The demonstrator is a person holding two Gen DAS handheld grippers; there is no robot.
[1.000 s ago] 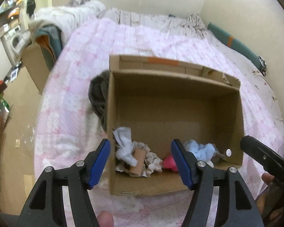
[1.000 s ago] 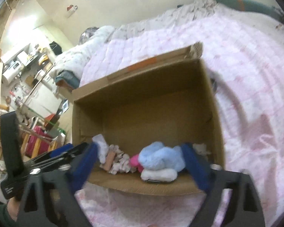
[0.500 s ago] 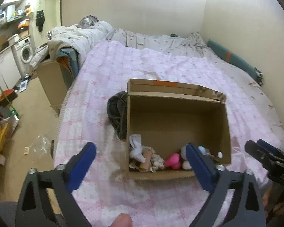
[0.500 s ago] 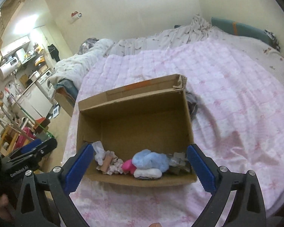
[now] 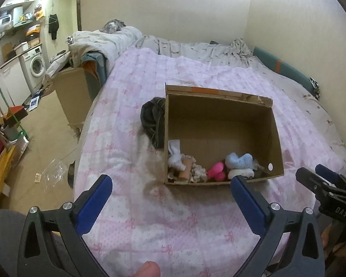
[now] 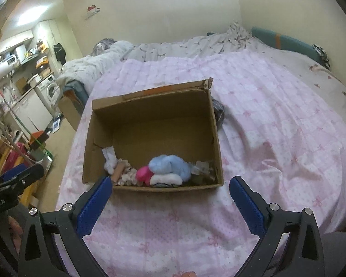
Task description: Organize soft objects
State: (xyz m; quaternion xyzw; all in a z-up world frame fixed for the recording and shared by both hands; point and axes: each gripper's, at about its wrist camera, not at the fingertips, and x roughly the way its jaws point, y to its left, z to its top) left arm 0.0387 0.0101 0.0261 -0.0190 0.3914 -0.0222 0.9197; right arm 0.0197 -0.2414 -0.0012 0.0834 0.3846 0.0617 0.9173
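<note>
An open cardboard box point(image 5: 219, 117) point(image 6: 150, 124) sits on the pink quilt. Along its near wall lie a white sock point(image 5: 176, 159), a frilly cream cloth point(image 5: 197, 173), a pink soft item point(image 5: 215, 169), a light blue plush point(image 5: 238, 160) point(image 6: 168, 166) and a white roll point(image 5: 241, 173). A dark grey garment point(image 5: 152, 120) lies on the quilt against the box's left side. My left gripper point(image 5: 169, 181) hangs open and empty, short of the box's near edge. My right gripper point(image 6: 170, 182) is likewise open and empty in front of the box, and shows at the right edge of the left wrist view point(image 5: 323, 180).
The pink quilt point(image 5: 138, 219) covers a wide bed that runs to the walls at the back and right. A heap of grey bedding point(image 5: 103, 41) and another cardboard box point(image 5: 71, 92) stand at the bed's left. The floor on the left is cluttered, and a washing machine point(image 5: 35, 65) stands beyond it.
Both grippers have drawn back and up from inside the box, which now looks smaller and farther. The left jaws have spread wider. The soft items stay in the box.
</note>
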